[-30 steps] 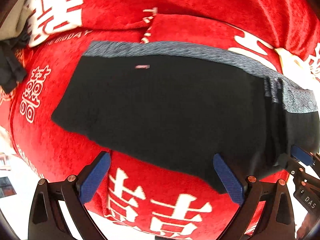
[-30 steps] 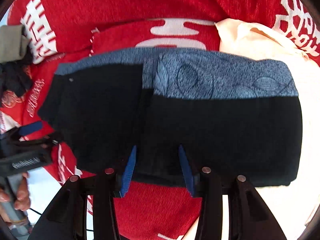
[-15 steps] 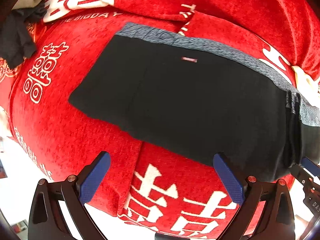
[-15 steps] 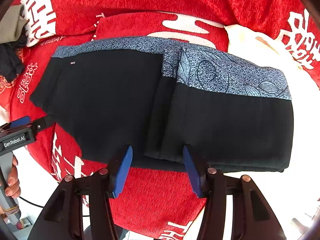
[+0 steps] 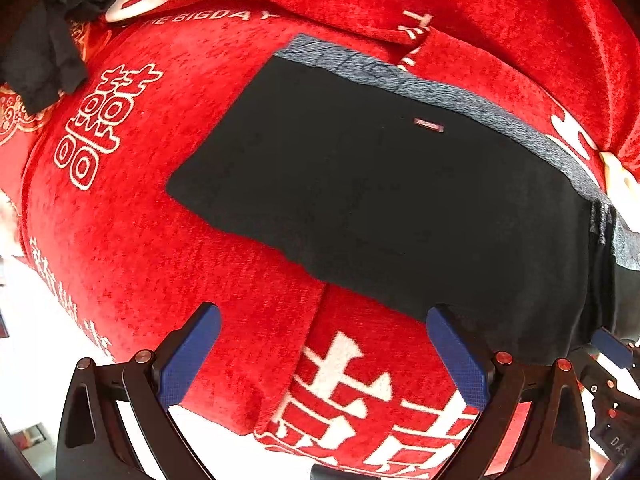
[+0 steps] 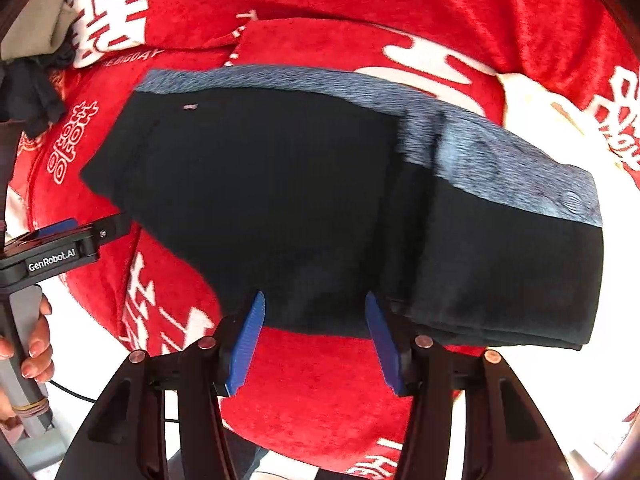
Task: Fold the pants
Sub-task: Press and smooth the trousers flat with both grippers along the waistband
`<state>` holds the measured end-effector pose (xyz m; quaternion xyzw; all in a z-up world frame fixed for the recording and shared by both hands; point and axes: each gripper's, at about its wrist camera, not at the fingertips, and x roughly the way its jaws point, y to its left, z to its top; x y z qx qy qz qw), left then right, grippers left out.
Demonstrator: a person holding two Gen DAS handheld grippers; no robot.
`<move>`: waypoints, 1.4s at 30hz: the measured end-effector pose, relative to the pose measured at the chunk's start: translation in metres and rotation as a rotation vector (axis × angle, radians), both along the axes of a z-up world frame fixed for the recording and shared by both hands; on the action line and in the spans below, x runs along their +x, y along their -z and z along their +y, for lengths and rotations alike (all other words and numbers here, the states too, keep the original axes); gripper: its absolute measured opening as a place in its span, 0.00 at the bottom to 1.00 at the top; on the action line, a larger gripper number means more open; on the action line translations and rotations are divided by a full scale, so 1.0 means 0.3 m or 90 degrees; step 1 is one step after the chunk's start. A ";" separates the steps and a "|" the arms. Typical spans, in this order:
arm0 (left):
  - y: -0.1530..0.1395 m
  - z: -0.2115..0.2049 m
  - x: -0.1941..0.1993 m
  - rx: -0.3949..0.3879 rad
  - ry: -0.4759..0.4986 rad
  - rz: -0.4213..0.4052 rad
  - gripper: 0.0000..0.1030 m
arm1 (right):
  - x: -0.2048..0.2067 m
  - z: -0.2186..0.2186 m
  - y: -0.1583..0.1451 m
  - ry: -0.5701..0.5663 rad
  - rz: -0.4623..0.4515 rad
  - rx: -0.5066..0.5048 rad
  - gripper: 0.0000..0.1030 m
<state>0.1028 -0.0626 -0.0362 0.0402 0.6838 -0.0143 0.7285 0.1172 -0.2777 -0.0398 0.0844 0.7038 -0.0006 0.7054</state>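
Looking down from the left wrist, the left claw [image 5: 322, 350] hangs wide and empty above the red blanket [image 5: 168, 248], the black pants [image 5: 380, 208] spread flat just beyond. From the right wrist, the right claw [image 6: 316, 336] stands half-spread, gripping nothing, over the pants' [image 6: 280, 200] near edge, their right side folded over.

A red blanket [image 5: 168, 264] with white characters covers the surface. A dark cloth [image 5: 44, 60] lies bunched at its far left corner. A cream cloth [image 6: 548, 120] lies at right.
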 end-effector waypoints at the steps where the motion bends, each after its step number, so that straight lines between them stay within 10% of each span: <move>1: 0.001 0.004 -0.001 0.002 -0.001 0.001 1.00 | 0.003 0.010 0.003 -0.002 0.000 0.003 0.55; 33: 0.090 0.137 0.123 -0.023 -0.036 0.016 1.00 | 0.019 0.092 0.117 -0.012 0.025 -0.003 0.69; 42: 0.112 0.304 0.162 -0.197 -0.155 -0.005 1.00 | 0.033 0.106 0.125 -0.015 0.029 0.000 0.70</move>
